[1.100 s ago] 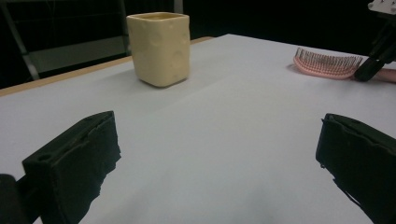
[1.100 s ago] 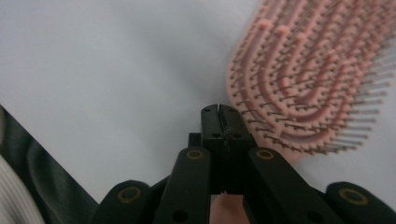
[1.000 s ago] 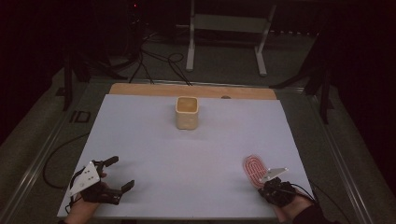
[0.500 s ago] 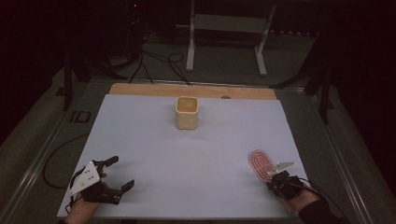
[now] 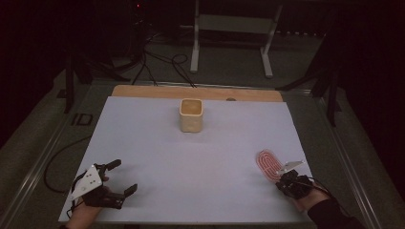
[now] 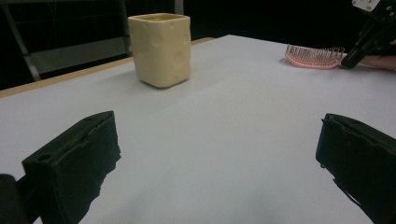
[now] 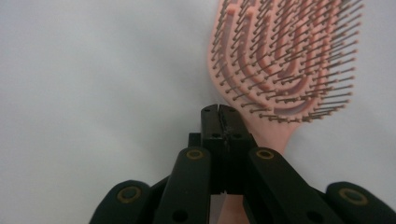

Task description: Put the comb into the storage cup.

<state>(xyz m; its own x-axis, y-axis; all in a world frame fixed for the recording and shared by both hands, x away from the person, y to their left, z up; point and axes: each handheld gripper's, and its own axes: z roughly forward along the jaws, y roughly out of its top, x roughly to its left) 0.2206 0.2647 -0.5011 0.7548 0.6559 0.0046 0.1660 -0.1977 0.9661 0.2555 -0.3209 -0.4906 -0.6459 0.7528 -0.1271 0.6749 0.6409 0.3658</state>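
Observation:
A pink hairbrush (image 5: 269, 163) lies bristles up on the white table near its front right corner. My right gripper (image 5: 285, 180) sits at the brush's handle end. In the right gripper view its jaws (image 7: 223, 114) are pressed together over the handle of the brush (image 7: 285, 60), which runs beneath them. Near the front left corner my left gripper (image 5: 123, 176) rests open, nothing between its jaws (image 6: 219, 154). A pale yellow square cup (image 5: 191, 116) stands upright at the middle back, also seen from the left gripper view (image 6: 160, 49) with the brush (image 6: 313, 57) far right.
A white sheet (image 5: 200, 162) covers the table, with a wooden strip (image 5: 153, 91) bare along the far edge. A metal stand (image 5: 229, 43) and cables (image 5: 157, 62) lie on the floor beyond. The table's right edge is close to the brush.
The right gripper and the brush have shifted together a little to the right and away from the front edge. The left gripper has not moved.

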